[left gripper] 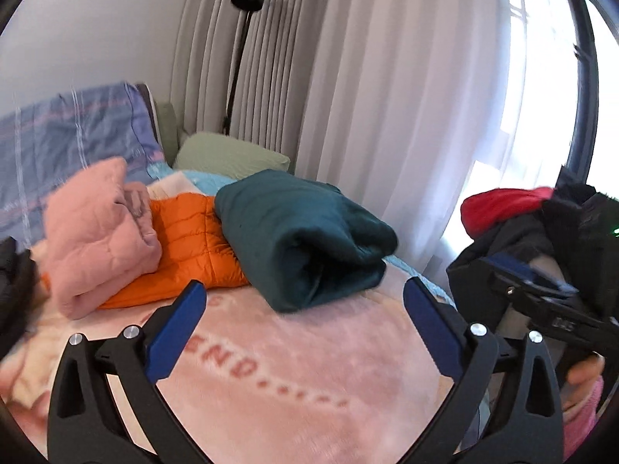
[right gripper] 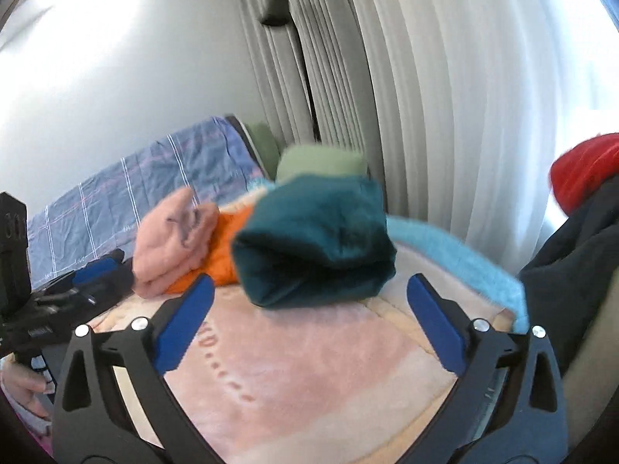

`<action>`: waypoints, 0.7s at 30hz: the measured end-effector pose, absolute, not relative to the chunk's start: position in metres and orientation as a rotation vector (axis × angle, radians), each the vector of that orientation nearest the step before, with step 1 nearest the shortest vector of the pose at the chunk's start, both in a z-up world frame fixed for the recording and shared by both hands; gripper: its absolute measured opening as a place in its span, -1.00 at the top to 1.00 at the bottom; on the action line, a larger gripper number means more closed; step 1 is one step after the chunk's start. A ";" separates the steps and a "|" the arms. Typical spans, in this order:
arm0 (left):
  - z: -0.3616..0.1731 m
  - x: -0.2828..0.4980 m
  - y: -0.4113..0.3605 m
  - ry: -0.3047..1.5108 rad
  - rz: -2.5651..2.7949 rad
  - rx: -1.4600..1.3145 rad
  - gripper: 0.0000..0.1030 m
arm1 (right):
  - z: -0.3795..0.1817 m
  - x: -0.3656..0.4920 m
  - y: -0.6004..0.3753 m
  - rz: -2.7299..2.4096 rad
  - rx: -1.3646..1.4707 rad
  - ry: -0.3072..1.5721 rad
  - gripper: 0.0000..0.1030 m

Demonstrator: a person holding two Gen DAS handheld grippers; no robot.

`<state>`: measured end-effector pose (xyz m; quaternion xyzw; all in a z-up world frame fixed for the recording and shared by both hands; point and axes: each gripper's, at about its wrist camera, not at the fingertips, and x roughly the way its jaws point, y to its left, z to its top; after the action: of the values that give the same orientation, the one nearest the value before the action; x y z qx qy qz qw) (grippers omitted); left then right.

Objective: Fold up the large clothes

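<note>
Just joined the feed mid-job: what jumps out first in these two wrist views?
The folded teal garment sits in the middle of the pink blanket, just beyond the open, empty left gripper and right gripper. To its left, a pink garment lies on an orange puffer jacket. At the right edge, a dark pile topped with something red waits.

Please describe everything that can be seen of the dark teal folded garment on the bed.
The dark teal garment is folded into a thick, rounded bundle with layered edges facing the camera. Its fabric looks soft and fleecy, one plain colour. It lies on the pink blanket, its left side touching the orange quilted jacket. A green pillow lies behind it. Neither claw touches it; both stand open in front of it.
</note>
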<state>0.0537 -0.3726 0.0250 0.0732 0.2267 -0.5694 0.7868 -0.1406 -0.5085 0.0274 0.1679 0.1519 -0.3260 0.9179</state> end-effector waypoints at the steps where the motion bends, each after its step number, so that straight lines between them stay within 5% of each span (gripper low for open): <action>1: 0.026 0.047 -0.367 0.482 -1.227 0.154 -0.97 | 0.032 -0.148 -0.494 -0.683 0.314 0.294 -0.96; 21: 0.052 -0.077 -0.219 0.269 -0.889 0.240 -0.97 | 0.053 -0.206 -0.368 -0.687 0.153 0.207 -0.96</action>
<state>-0.0765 -0.2185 0.0523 0.1155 0.1296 -0.4276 0.8872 -0.2063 -0.3681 0.0529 0.0748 0.1013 -0.3357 0.9335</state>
